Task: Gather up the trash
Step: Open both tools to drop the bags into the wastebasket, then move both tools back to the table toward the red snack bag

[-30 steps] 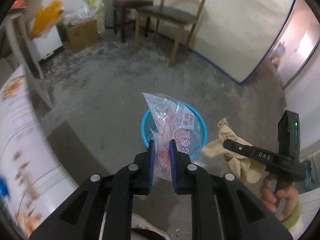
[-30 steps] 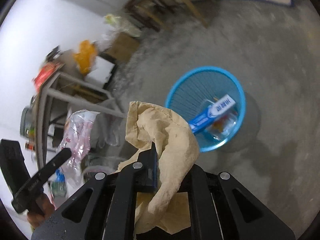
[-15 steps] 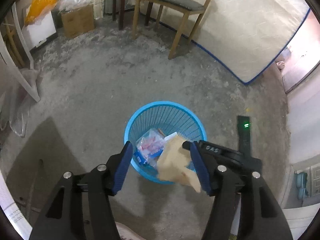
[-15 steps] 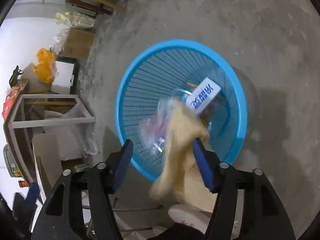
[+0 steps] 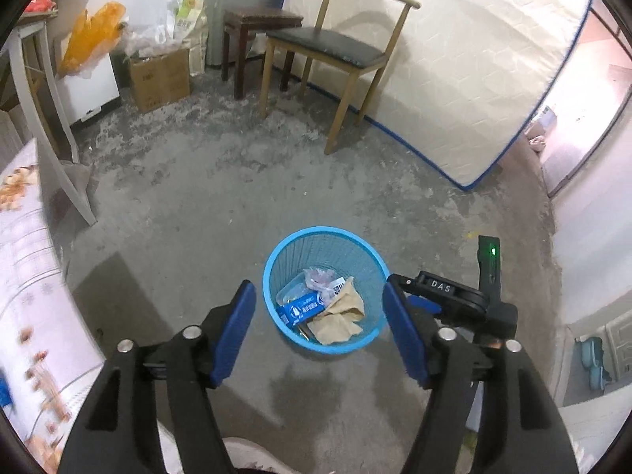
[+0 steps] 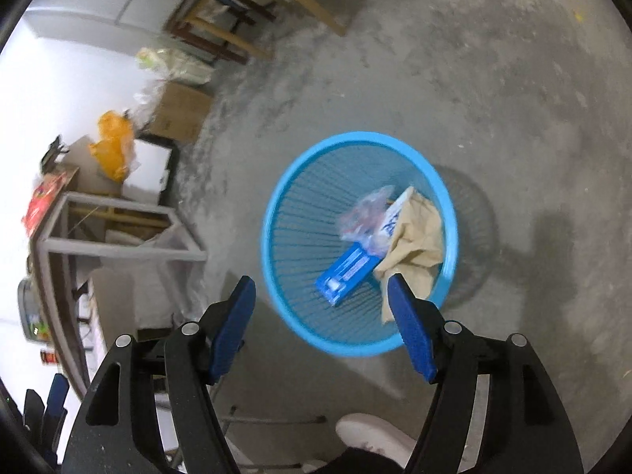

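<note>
Since the frame 1 second back, both loads have left the jaws: the clear plastic wrapper (image 5: 320,276) and the brown paper bag (image 5: 339,318) now lie inside the blue basket (image 5: 272,276), on the concrete floor (image 5: 189,205) below the tools. They sit on top of a blue-and-white carton (image 5: 298,310) near the basket's bottom.

Left gripper (image 5: 320,326): jaws have just been opening, now spread wide, nothing between the pads. Right gripper (image 6: 322,322): same, jaws have just been opening, wide apart and empty. In the right wrist view one corner of the paper bag lies against the right-hand basket wall close to the rim, behind the right fingertip; I judge it is inside and not hooked on the pad.

Step in hand, as I read it: finishing the drop and clearing away. To do it well:
- Keep both jaws wide while lifting off, so no film or paper snags.
- Pull up and back rather than across the rim; the basket looks light and would tip if clipped.
- Check the bag corner stays inside.
- The 2 tools are close together on the right side of the basket, so separate them before swinging either.

No loose trash shows on the floor by the basket. A wooden chair (image 5: 335,47) and a cardboard box (image 5: 160,79) stand at the far wall, well apart from it.
</note>
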The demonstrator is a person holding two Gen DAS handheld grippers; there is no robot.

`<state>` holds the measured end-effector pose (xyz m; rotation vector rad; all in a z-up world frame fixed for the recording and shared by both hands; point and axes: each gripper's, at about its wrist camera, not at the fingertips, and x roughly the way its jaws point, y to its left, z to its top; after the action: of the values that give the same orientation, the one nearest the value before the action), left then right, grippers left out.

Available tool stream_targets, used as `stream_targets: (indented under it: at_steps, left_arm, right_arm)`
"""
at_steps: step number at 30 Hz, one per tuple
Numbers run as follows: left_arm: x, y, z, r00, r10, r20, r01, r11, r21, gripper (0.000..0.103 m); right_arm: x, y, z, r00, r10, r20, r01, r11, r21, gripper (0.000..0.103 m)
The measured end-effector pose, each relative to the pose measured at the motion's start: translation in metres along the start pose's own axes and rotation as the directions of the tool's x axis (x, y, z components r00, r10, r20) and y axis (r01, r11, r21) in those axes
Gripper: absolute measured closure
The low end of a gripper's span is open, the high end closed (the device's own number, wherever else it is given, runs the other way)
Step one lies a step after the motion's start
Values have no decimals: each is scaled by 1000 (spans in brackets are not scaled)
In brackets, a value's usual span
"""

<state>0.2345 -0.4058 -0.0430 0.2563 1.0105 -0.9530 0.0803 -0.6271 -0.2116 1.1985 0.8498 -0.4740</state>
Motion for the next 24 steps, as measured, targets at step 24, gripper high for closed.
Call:
stream_targets:
  at_steps: [24]
  left_arm:
    - [-311,157,-263,857,322,402,-196,926,-323,27]
  right_arm:
    - [-111,242,-223,904,291,-312,-425,673,-605,29]
